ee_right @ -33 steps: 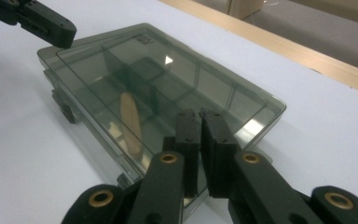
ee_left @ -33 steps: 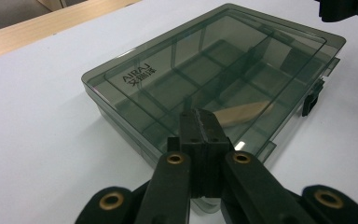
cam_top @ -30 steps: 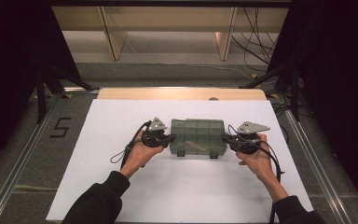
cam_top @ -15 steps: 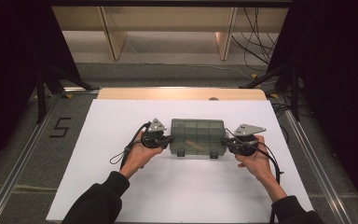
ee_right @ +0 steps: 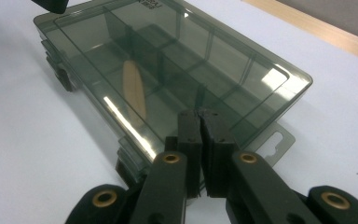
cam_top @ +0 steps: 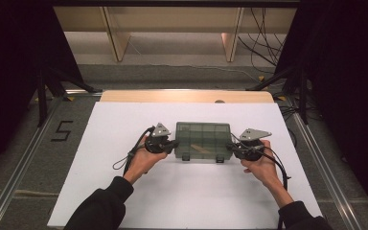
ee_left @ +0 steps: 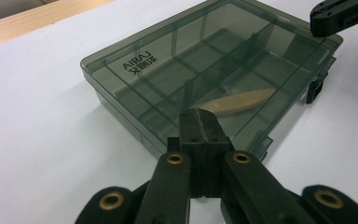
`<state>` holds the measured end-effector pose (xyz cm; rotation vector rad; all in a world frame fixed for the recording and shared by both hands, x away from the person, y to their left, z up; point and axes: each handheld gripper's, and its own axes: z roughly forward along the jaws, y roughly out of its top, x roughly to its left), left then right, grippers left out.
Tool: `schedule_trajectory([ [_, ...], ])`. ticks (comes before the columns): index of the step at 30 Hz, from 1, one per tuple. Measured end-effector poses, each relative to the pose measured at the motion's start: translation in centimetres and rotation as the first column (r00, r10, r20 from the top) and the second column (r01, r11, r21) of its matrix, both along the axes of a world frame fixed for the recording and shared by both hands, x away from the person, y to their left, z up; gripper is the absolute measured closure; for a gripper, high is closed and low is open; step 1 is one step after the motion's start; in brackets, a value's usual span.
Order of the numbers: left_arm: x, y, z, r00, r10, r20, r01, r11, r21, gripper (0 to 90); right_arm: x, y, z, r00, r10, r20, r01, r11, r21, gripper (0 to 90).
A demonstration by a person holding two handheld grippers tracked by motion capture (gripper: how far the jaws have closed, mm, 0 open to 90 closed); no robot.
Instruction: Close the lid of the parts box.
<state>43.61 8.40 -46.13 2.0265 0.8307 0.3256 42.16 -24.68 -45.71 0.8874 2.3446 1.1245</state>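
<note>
Smoke-green plastic box (cam_top: 202, 141) lies lid-down-shut on the white worktop (cam_top: 124, 120), mid-sheet, between my two grippers.

High view: left gripper (cam_top: 171, 144) at the box's left end, right gripper (cam_top: 233, 148) at its right end, both touching or nearly so.

Left gripper view: jaws closed on nothing, tip (ee_left: 200, 122) against the box edge; a tan sliver (ee_left: 238, 101) sits in one compartment.

Right gripper view: jaws together, empty, tip (ee_right: 200, 116) at the lid rim.

Judgement: press evenly from both ends, keep the box flat, avoid the latches (ee_left: 313, 88).

Right gripper (ee_right: 199, 114) fingers hide box (ee_right: 168, 70) near edge; contact unclear.
</note>
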Motion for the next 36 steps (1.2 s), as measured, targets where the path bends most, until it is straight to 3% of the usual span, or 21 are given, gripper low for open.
schedule_trajectory([
  [4, -0.2, -0.2, -0.2, 0.9998, 0.021, -0.004, -0.021, 0.9996, -0.02, 89.9, 0.0, 0.1, -0.1, 1.0, -0.002, -0.003, 0.002, 1.0, 0.007, 87.6],
  [5, -0.2, -0.1, -0.1, 1.0, 0.008, 0.0, -0.008, 1.0, -0.001, 89.9, 0.0, 0.1, -0.2, 1.0, 0.0, -0.002, 0.0, 1.0, 0.009, 87.5],
  [7, -0.2, -0.2, -0.2, 0.9998, 0.02, 0.005, -0.019, 0.9997, -0.017, 89.9, 0.0, 0.1, -0.2, 0.9999, -0.015, -0.004, 0.015, 1.0, 0.019, 86.2],
  [8, -0.2, -0.1, -0.1, 0.9999, 0.015, 0.007, -0.015, 0.9999, 0.004, 89.8, 0.0, 0.1, -0.2, 0.9998, -0.016, -0.008, 0.016, 1.0, 0.023, 85.5],
  [12, -0.3, -0.2, 0.0, 0.9999, 0.006, 0.009, -0.006, 1.0, 0.004, 89.6, -0.2, 0.1, -0.1, 0.9995, -0.028, -0.013, 0.029, 0.999, 0.045, 80.4],
  [14, -0.3, -0.3, 0.0, 0.9999, 0.013, 0.009, -0.013, 0.9997, -0.019, 89.1, -0.1, 0.0, -0.1, 0.9993, -0.037, -0.005, 0.037, 0.998, 0.052, 78.2],
  [19, -0.4, -0.2, 0.2, 0.9994, 0.021, 0.027, -0.02, 0.9995, -0.025, 88.0, -0.1, -0.4, 0.4, 0.998, -0.061, 0.016, 0.059, 0.993, 0.104, 72.5],
  [20, -0.4, 0.0, 0.3, 0.9995, 0.007, 0.029, -0.007, 1.0, -0.004, 87.7, -0.2, -0.5, 0.5, 0.9978, -0.064, 0.019, 0.061, 0.992, 0.108, 71.6],
  [25, -0.7, 0.0, 0.8, 0.999, 0.019, 0.04, -0.018, 0.9992, -0.036, 85.9, -0.4, -0.5, 1.0, 0.996, -0.087, 0.02, 0.084, 0.988, 0.129, 63.7],
  [30, -1.1, 0.3, 1.2, 0.9984, 0.008, 0.056, -0.005, 0.9985, -0.055, 81.7, -0.6, -0.1, 1.3, 0.9953, -0.087, 0.041, 0.079, 0.98, 0.184, 54.4],
  [32, -1.2, 0.4, 1.4, 0.9984, 0.013, 0.055, -0.009, 0.9978, -0.066, 79.1, -0.9, -0.1, 1.7, 0.9946, -0.095, 0.041, 0.086, 0.98, 0.179, 50.1],
  [36, -1.5, 0.6, 2.0, 0.9983, 0.01, 0.058, -0.005, 0.9966, -0.082, 72.9, -1.4, 0.0, 2.4, 0.9916, -0.112, 0.064, 0.095, 0.971, 0.221, 42.5],
])
